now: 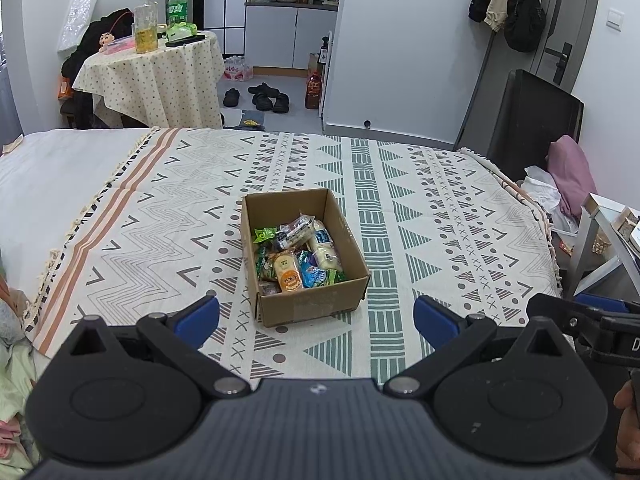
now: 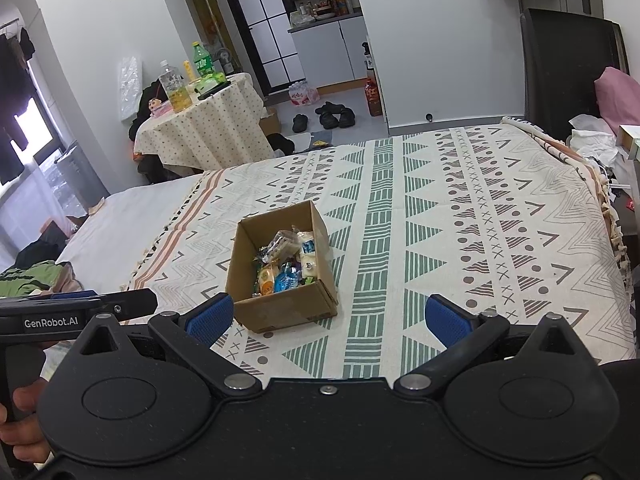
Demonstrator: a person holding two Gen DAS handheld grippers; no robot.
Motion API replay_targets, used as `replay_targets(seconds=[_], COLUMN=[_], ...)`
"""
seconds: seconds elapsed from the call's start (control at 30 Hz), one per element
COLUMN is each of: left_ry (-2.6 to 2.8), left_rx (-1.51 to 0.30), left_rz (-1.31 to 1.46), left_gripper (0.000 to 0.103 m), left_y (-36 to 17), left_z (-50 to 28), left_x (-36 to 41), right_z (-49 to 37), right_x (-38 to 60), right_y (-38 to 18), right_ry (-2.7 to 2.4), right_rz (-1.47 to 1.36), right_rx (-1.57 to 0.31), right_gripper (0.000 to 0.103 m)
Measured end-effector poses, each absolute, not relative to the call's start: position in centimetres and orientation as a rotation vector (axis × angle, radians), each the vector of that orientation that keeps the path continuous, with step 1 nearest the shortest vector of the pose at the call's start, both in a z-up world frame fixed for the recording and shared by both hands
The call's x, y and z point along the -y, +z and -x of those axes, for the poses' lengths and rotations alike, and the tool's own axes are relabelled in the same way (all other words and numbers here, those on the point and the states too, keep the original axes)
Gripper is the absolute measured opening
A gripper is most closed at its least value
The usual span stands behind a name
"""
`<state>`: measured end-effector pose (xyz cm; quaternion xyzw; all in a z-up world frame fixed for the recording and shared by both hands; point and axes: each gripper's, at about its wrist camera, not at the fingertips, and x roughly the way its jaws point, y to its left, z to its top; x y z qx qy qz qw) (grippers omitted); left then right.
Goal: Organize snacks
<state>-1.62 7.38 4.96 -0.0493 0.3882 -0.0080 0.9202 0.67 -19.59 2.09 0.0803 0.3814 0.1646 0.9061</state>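
An open cardboard box (image 1: 312, 306) stands on the patterned bedspread (image 1: 420, 216) and holds several wrapped snacks (image 1: 298, 258). It also shows in the right wrist view (image 2: 280, 312), with the snacks (image 2: 286, 266) inside. My left gripper (image 1: 316, 318) is open and empty, just short of the box's near wall. My right gripper (image 2: 328, 320) is open and empty, with the box just beyond its left finger. The right gripper's body shows at the right edge of the left wrist view (image 1: 580, 316); the left gripper's body shows at the left edge of the right wrist view (image 2: 80, 310).
A small round table (image 1: 156, 76) with bottles stands beyond the bed's far left. Shoes (image 1: 264, 98) lie on the floor past the bed. A dark panel (image 1: 524, 120) and a pile of clothes (image 1: 560, 184) are at the right. White sheet (image 1: 60, 176) lies left of the bedspread.
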Motion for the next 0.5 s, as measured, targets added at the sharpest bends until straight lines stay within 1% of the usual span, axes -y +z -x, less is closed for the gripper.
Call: replay_targets(seconds=[0.5], left_ry=[-0.030], left_rx=[-0.802], left_rz=[0.124], left_gripper=[0.103], left_y=[3.6], left_z=[0.6], left_x=[-8.6], right_z=[-1.3], right_x=[19.0], right_y=[0.8], right_ry=[0.331], right_rz=[-0.160], right_rx=[-0.808], right_gripper=[0.103])
